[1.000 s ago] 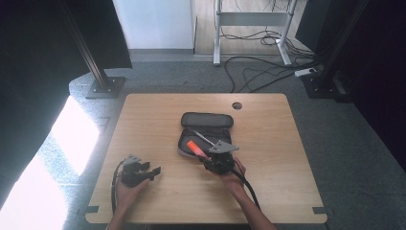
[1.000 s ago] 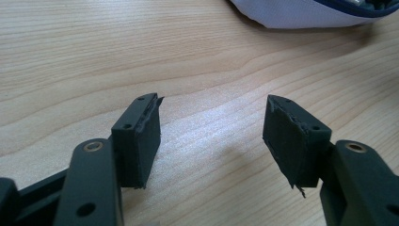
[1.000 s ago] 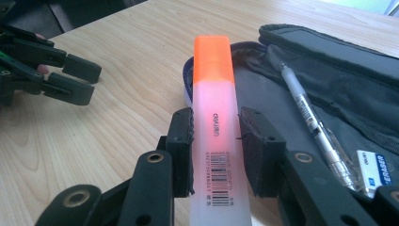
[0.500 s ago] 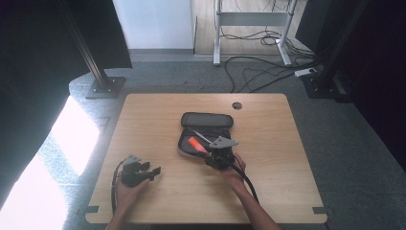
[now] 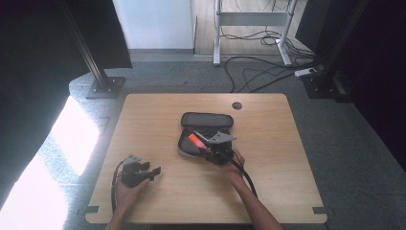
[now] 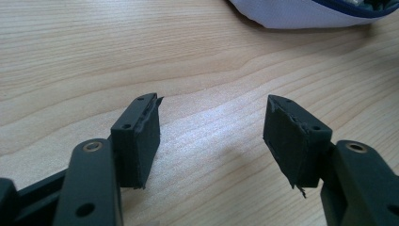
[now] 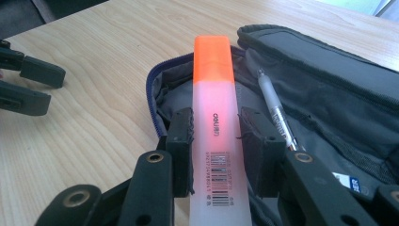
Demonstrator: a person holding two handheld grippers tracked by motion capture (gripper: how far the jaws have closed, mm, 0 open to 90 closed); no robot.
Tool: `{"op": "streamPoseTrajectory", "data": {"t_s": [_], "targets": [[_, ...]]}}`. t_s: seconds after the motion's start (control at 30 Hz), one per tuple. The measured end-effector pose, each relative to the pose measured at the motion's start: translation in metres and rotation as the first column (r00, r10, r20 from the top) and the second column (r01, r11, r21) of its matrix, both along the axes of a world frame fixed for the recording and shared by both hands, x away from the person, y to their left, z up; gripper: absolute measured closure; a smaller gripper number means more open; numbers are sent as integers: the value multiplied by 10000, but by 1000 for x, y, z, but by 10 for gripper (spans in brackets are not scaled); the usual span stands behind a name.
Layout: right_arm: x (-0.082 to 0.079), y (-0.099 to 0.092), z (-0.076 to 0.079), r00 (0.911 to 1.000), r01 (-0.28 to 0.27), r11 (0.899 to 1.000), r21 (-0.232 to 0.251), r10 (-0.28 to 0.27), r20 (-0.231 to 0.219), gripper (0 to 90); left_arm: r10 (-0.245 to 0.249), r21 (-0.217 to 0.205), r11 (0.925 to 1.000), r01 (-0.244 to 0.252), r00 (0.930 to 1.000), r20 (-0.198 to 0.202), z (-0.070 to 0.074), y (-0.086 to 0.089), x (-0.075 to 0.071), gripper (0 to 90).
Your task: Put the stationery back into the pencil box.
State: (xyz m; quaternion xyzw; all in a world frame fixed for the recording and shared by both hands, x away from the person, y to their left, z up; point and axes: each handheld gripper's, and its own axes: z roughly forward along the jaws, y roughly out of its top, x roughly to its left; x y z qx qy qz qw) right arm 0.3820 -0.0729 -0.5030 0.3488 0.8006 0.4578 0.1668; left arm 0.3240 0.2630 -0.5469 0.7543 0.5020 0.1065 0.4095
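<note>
An orange highlighter (image 7: 214, 80) with a translucent barrel sits between the pads of my right gripper (image 7: 215, 136), which is shut on it. It points over the open black pencil case (image 7: 329, 94), where a clear pen (image 7: 275, 110) lies. In the high view the right gripper (image 5: 203, 148) holds the highlighter (image 5: 194, 140) over the near half of the pencil case (image 5: 207, 120) at the table's middle. My left gripper (image 5: 154, 171) rests near the front left, open, with only bare wood between its pads (image 6: 141, 136). The left gripper (image 6: 211, 127) faces the case's pale edge (image 6: 301, 12).
The wooden table (image 5: 143, 120) has a round cable hole (image 5: 236, 105) at the back. Beyond it stand a dark stand base (image 5: 106, 87), a desk frame and loose cables (image 5: 258, 72) on the grey floor. My left gripper (image 7: 28, 84) shows at the right gripper view's left edge.
The right gripper with the highlighter has edged slightly farther over the pencil case. The left gripper has kept still.
</note>
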Motion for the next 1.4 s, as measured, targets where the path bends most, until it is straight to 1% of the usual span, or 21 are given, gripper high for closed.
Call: {"op": "streamPoseTrajectory", "data": {"t_s": [0.2, 0.43, 0.7, 0.93, 1.07, 1.13, 1.17, 1.4], "targets": [[8, 2, -1, 10000, -68, 9999, -112, 68, 54, 659, -16, -9, 10000, 16, 10000, -1, 0, 0, 0, 368], [17, 6, -3, 9999, -90, 9998, -178, 89, -66, 659, -13, -42, 10000, 13, 10000, -16, 0, 0, 0, 367], [26, 12, -3, 9998, -210, 9994, -286, 208, -70, 659, -19, -99, 9999, 18, 10000, -34, 0, 1, 0, 366], [36, 13, -5, 9998, -130, 9994, -319, 125, -177, 658, -25, -140, 9999, 24, 10000, -52, 0, 1, 0, 366], [40, 16, -8, 9996, -192, 9991, -385, 184, -206, 659, -28, -133, 9999, 28, 10000, -53, 0, 1, 0, 366], [41, 17, -10, 9995, -176, 9991, -392, 166, -260, 659, -22, -127, 9999, 22, 10000, -47, 0, 1, 0, 366], [44, 17, -13, 9992, -153, 9987, -484, 135, -363, 658, -29, -127, 9999, 28, 10000, -49, 0, 1, 0, 366], [48, 16, -20, 9987, -71, 9981, -605, 40, -517, 658, -32, -129, 9999, 32, 10000, -52, 0, 1, 0, 366]]}}
